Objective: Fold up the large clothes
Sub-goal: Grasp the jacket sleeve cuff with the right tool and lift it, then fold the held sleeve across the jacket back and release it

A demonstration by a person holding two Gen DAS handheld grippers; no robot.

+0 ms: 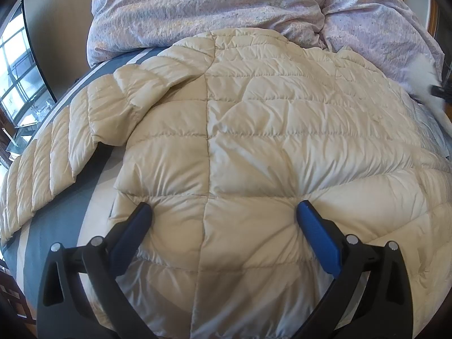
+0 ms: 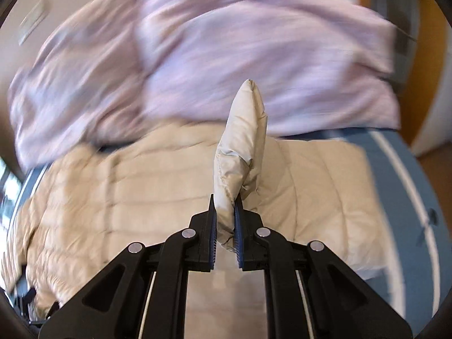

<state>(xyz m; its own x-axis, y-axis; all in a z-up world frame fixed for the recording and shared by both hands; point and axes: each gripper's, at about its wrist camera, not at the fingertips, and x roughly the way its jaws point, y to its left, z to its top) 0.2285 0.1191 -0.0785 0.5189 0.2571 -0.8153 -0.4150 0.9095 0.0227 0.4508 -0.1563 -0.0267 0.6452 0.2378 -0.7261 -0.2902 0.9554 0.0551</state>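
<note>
A cream quilted puffer jacket (image 1: 254, 147) lies spread over the bed, one sleeve (image 1: 56, 152) stretched toward the left edge. My left gripper (image 1: 224, 212) stands open, both fingertips pressed down into the jacket's lower body, with padding bulging between them. In the right wrist view my right gripper (image 2: 225, 212) is shut on a fold of the jacket (image 2: 243, 141), which stands up from between the pads as a narrow ridge. The rest of the jacket (image 2: 141, 186) lies flat below it, blurred. A white blurred shape (image 1: 432, 84) shows at the left wrist view's far right edge.
A rumpled lilac duvet (image 1: 226, 5) is heaped across the far side of the bed, touching the jacket's top edge. The grey-and-white striped bed cover (image 1: 42, 226) shows at the left and, in the right wrist view, at the right (image 2: 406, 186). A window (image 1: 19, 70) lies left.
</note>
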